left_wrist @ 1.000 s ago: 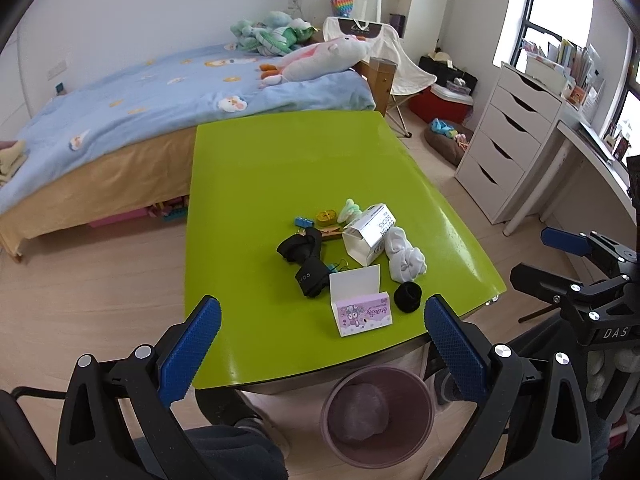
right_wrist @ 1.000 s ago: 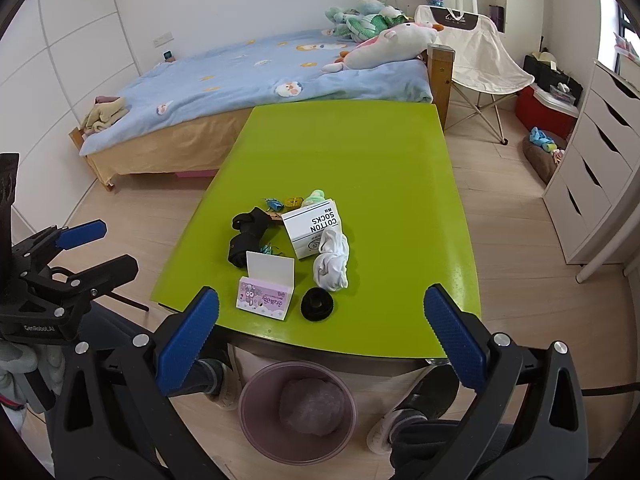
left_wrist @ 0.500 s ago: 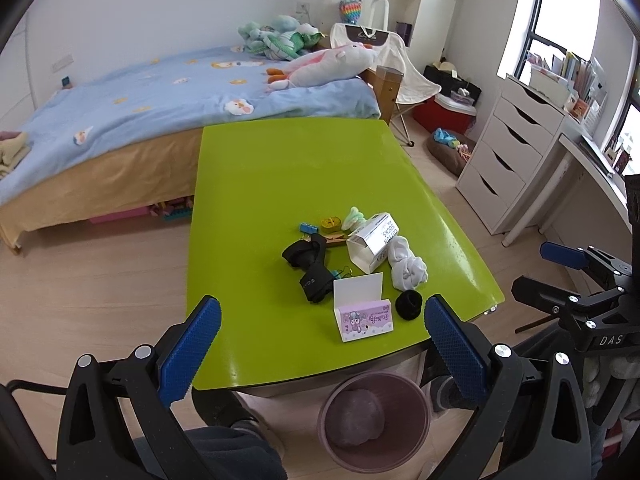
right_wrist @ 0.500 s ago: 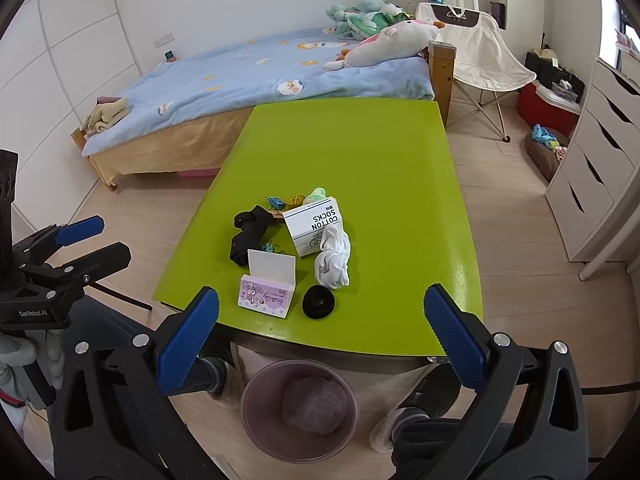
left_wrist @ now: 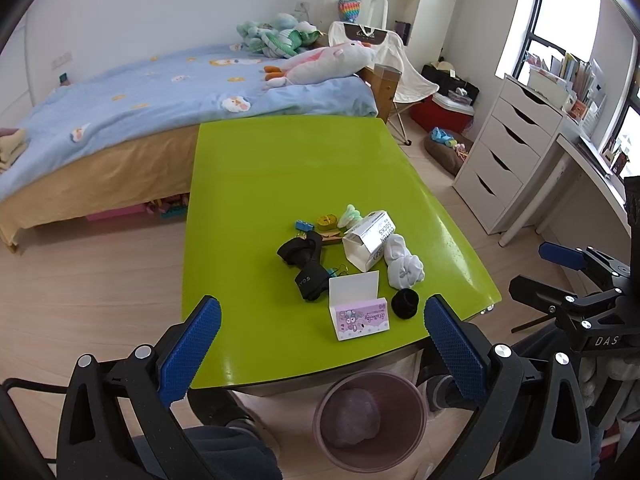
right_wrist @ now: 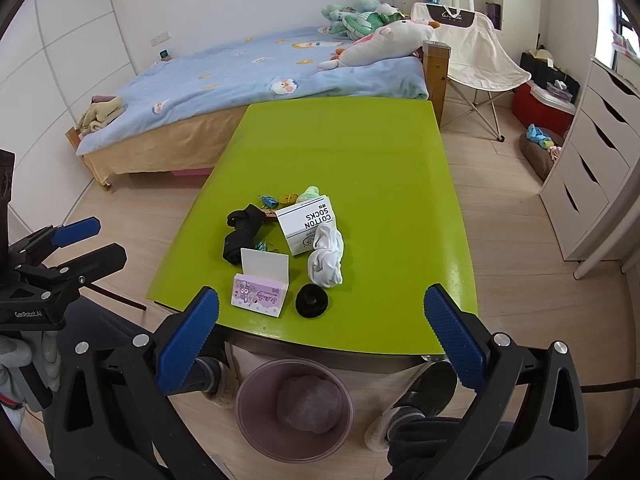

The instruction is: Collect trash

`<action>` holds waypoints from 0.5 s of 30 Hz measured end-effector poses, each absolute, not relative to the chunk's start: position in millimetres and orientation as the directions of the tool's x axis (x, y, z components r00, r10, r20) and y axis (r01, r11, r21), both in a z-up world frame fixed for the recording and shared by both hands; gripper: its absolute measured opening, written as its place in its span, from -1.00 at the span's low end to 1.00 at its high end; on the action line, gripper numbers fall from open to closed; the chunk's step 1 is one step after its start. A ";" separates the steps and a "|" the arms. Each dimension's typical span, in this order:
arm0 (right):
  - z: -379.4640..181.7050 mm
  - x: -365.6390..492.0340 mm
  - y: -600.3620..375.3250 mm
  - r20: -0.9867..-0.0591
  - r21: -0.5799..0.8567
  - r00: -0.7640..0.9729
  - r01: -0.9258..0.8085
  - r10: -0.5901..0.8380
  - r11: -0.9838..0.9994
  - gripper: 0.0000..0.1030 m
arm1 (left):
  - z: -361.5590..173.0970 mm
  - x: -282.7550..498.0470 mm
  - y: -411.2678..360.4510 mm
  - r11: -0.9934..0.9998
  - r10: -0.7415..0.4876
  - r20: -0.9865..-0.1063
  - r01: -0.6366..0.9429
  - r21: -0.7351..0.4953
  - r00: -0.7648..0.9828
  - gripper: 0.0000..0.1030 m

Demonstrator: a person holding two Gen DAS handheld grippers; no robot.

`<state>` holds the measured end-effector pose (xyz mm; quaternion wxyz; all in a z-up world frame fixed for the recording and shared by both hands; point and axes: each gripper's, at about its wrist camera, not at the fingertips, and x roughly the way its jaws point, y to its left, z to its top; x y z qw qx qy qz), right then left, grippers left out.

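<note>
A green table (left_wrist: 280,160) (right_wrist: 360,152) holds a cluster of items near its front edge: a pink open box (left_wrist: 360,316) (right_wrist: 260,296), a white "cotton socks" box (left_wrist: 370,240) (right_wrist: 306,226), white socks (left_wrist: 402,264) (right_wrist: 326,258), black socks (left_wrist: 306,262) (right_wrist: 240,236), a black round item (left_wrist: 405,304) (right_wrist: 312,300) and small clips. A pink bin (left_wrist: 370,420) (right_wrist: 296,408) stands on the floor below the front edge. My left gripper (left_wrist: 320,344) and right gripper (right_wrist: 320,332) are both open and empty, held above the front edge.
A bed (left_wrist: 140,120) lies beyond the table. A white chair (right_wrist: 476,48), a red box (left_wrist: 444,114) and white drawers (left_wrist: 508,160) stand at the right. The person's feet (right_wrist: 412,404) are under the table beside the bin.
Both grippers have drifted slightly, so the table and items shifted a little in view. Both stay open. Nothing on the table has moved.
</note>
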<state>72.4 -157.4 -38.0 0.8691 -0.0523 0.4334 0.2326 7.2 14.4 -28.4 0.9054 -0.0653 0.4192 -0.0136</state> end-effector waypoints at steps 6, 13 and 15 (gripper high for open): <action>-38.9 75.5 -160.2 -0.783 0.122 0.508 -0.441 0.359 0.889 0.95 | -31.2 7.4 13.9 0.991 -0.080 -0.759 -0.033 -0.132 0.646 0.89; -40.7 88.1 -156.0 -0.796 0.121 0.490 -0.447 0.356 0.886 0.95 | -34.4 10.0 16.6 0.991 -0.072 -0.765 -0.039 -0.126 0.640 0.89; -42.5 95.6 -155.0 -0.804 0.128 0.476 -0.447 0.357 0.885 0.95 | -35.3 11.7 17.9 0.991 -0.072 -0.767 -0.040 -0.127 0.637 0.89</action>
